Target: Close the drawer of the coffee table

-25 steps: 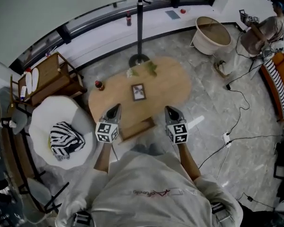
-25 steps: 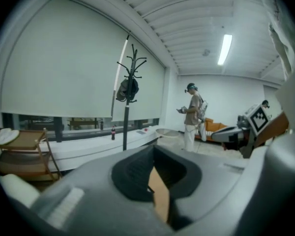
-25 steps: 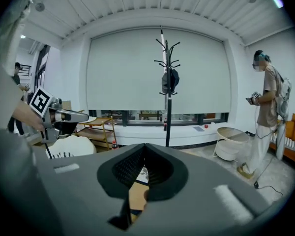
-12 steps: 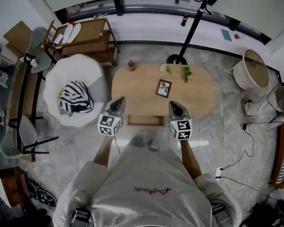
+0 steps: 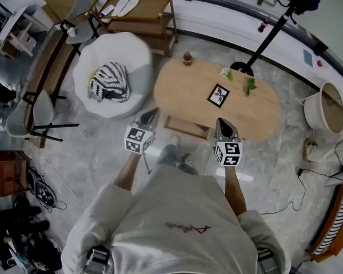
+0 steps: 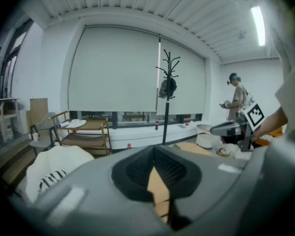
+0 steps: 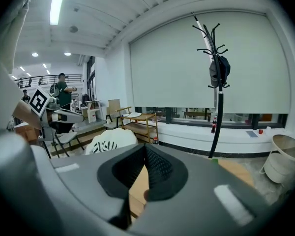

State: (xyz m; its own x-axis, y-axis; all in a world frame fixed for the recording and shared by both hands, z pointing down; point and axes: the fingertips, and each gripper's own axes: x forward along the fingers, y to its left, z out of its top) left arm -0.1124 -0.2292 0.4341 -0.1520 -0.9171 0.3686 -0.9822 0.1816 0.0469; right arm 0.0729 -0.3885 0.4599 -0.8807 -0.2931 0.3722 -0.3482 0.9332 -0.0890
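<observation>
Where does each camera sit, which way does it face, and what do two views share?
Head view: on the person's head, looking down at the coffee table; shows torso, forearms, left gripper, right gripper.
Left gripper view: rides the left gripper, facing the window blind; own shut jaws, right gripper at right.
Right gripper view: rides the right gripper, same facing; own shut jaws, left gripper at left.
Both gripper views share the coat stand.

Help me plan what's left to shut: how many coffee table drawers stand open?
1. The drawer juts from the near side of the coffee table, between the left gripper and right gripper; the far side is hidden.
</observation>
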